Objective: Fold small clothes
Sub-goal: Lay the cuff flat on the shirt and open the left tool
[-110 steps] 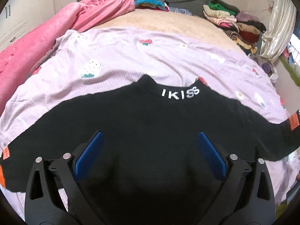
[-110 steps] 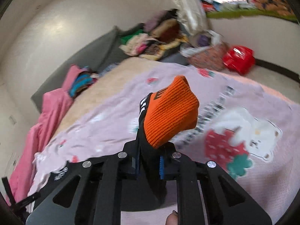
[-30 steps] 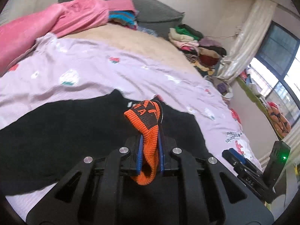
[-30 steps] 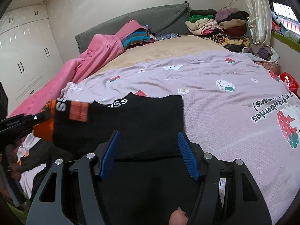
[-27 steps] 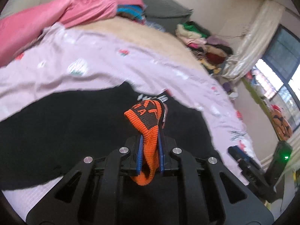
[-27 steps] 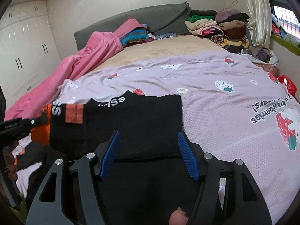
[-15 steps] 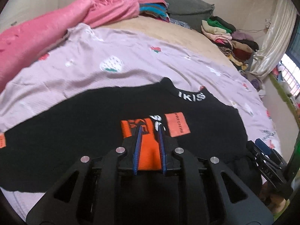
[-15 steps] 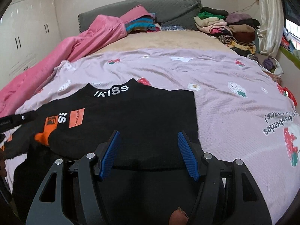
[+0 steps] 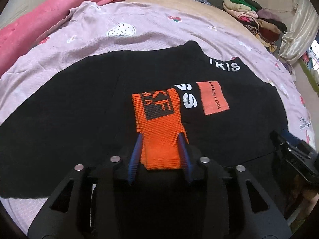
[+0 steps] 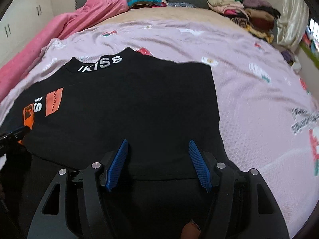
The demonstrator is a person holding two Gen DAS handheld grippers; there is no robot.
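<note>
The black sweater (image 9: pixel 79 107) is being shown spread on the lilac bedspread (image 9: pixel 139 18), its orange cuff (image 9: pixel 159 131) lying between the opening jaws of the left gripper (image 9: pixel 159 137) only in the left view, while the right gripper (image 10: pixel 157 145), spread wide over the sweater's folded edge, is being seen empty in its own view.

One black sweater (image 9: pixel 79 103), one lilac bedspread (image 9: pixel 149 29), one pink blanket (image 9: pixel 39 20), two tongs: left (image 9: pixel 160 139), right (image 10: pixel 158 143).
</note>
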